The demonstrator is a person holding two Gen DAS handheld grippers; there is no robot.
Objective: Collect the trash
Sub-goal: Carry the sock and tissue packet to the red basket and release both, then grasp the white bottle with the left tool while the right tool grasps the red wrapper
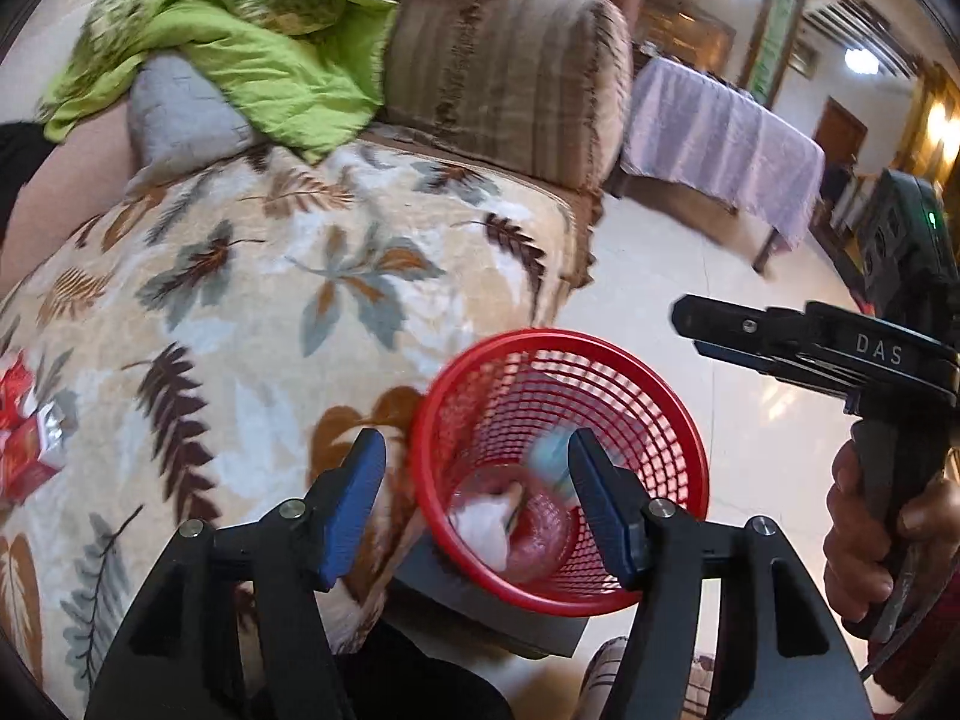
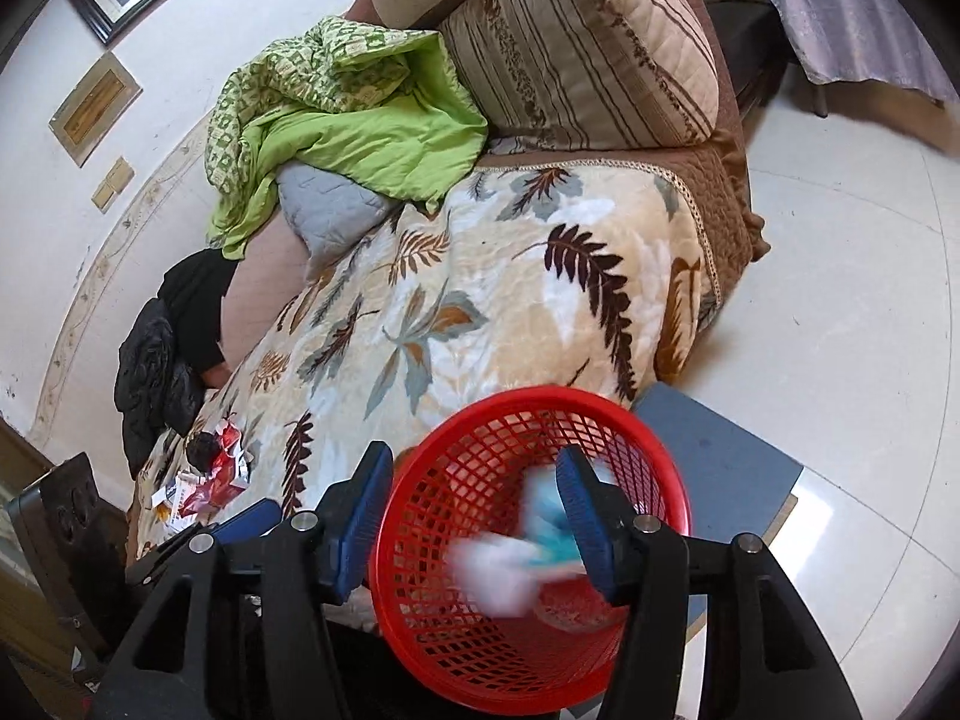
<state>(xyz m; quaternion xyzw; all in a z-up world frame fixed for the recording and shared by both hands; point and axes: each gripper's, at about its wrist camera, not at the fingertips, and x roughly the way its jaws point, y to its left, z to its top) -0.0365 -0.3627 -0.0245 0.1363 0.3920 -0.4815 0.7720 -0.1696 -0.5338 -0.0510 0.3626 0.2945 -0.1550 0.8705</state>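
A red mesh basket point(image 1: 648, 372) stands on a grey stool beside the sofa; it also shows in the right wrist view point(image 2: 468, 426). Blurred white and teal trash point(image 2: 528, 546) is inside the basket or dropping into it, also in the left wrist view point(image 1: 543, 459). My left gripper point(image 1: 477, 510) is open and empty above the basket's near rim. My right gripper point(image 2: 474, 516) is open above the basket. Red and white wrappers point(image 2: 210, 480) lie on the leaf-pattern blanket point(image 2: 480, 300), also at the left edge in the left wrist view point(image 1: 24, 432).
A green quilt point(image 2: 336, 120), a grey cushion point(image 2: 330, 204) and a striped sofa arm point(image 2: 582, 42) lie behind the blanket. A black jacket point(image 2: 162, 366) sits at the sofa's far end. A table with a purple cloth point(image 1: 720, 138) stands across the white tiled floor point(image 2: 840, 300).
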